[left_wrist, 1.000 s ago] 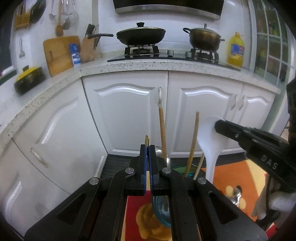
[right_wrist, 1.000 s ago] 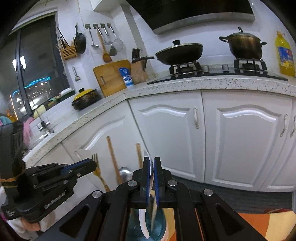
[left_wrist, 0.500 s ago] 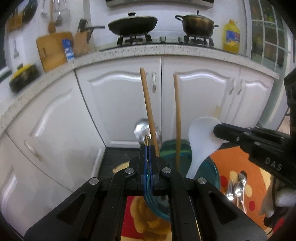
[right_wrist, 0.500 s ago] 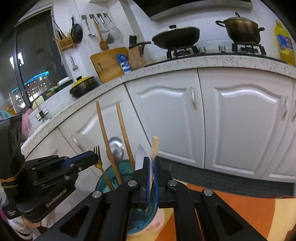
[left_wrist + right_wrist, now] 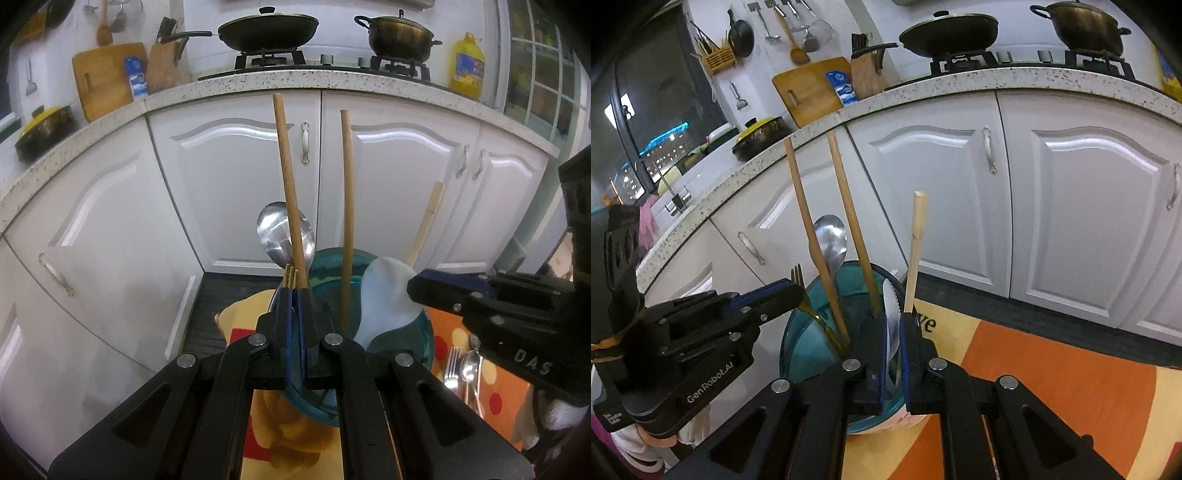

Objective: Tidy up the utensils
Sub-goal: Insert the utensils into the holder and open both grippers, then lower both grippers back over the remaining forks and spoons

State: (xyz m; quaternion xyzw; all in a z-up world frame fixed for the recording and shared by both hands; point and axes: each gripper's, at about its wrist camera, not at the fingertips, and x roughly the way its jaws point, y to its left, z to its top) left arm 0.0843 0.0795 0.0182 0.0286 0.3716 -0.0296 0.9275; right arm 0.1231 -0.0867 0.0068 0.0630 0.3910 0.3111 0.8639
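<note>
A blue-green glass holder [image 5: 391, 321] [image 5: 801, 343] stands on a colourful mat. In it stand two wooden handles [image 5: 291, 206] [image 5: 346, 206], a steel ladle [image 5: 275, 232] [image 5: 831, 236] and a pale stick [image 5: 916, 240]. My left gripper [image 5: 294, 295] [image 5: 796, 293] is shut on a gold fork [image 5: 803, 295], whose handle dips into the holder. My right gripper [image 5: 893, 328] [image 5: 413, 286] is shut on a white rice spoon [image 5: 384, 299] [image 5: 891, 314], held over the holder's right side.
A steel fork and spoon [image 5: 460, 373] lie on the mat [image 5: 1052, 373] right of the holder. White cabinet doors [image 5: 236, 177] stand close behind. Above them a speckled counter [image 5: 280, 81] carries a stove, a wok and a pot.
Both grippers have dropped lower toward the holder. The holder and the tall handles have risen in both views, and the fork and the rice spoon now reach into it.
</note>
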